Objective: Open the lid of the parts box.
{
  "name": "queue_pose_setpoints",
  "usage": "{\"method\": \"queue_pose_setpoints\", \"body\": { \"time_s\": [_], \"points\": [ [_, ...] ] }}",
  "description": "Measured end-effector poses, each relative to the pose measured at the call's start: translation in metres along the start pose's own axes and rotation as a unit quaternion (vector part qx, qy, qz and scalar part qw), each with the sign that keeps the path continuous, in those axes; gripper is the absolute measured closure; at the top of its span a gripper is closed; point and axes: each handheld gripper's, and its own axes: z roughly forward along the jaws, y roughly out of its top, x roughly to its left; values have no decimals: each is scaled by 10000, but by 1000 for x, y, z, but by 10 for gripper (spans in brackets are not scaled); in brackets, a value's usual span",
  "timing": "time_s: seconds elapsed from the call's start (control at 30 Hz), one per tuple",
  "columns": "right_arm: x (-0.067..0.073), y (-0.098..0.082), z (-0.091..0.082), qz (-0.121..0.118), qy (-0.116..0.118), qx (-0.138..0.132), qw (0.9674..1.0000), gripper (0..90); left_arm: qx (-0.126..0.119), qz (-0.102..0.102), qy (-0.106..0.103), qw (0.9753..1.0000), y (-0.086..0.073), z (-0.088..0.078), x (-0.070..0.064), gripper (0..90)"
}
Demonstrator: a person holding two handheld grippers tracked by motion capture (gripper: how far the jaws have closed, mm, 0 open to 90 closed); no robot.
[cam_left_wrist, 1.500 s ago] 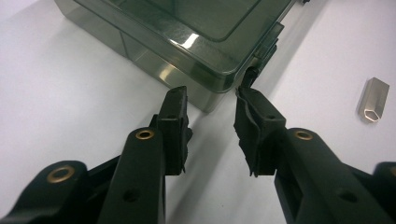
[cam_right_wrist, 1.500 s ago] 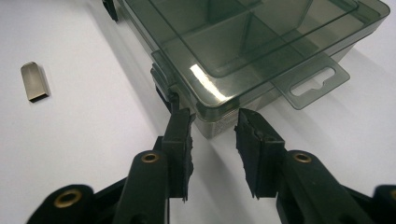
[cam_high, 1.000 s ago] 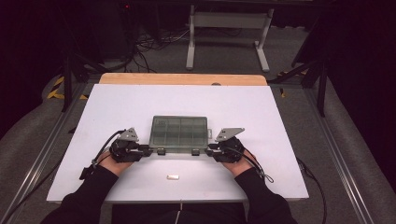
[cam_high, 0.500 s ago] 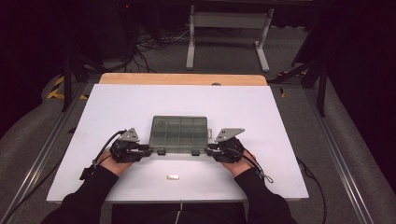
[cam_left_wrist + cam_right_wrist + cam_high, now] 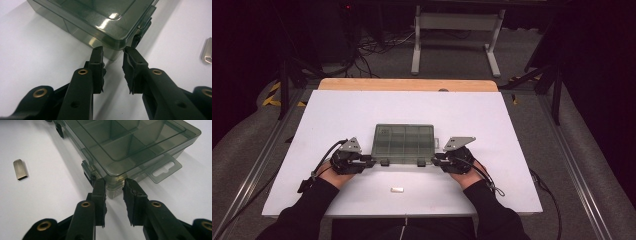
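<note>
Smoky plastic box [image 5: 403,143] sits mid-table between my left gripper [image 5: 112,53] and right gripper [image 5: 115,183], each spread at a near corner, so I should pinch both corners evenly before lifting.

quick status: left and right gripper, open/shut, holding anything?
Left gripper: open, fingers at the near corner of the smoky compartment box, gripping nothing.
Right gripper: open, fingers at the box's other near corner, gripping nothing.
</note>
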Motion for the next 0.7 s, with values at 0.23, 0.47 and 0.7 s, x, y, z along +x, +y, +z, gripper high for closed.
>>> {"method": "queue_pose_setpoints", "body": {
  "time_s": [0.23,0.47,0.7],
  "points": [
    [-1,2,-4,28,-13,-158,9999,723,-28,22,6,10000,0,-1,1,701],
    [-1,3,-8,21,-51,-240,9997,732,-139,-11,30,9999,-1,-9,1,704],
    [-1,4,-10,24,-67,-287,9996,738,-336,-85,-68,9994,-3,-20,0,760]
  ]
}}
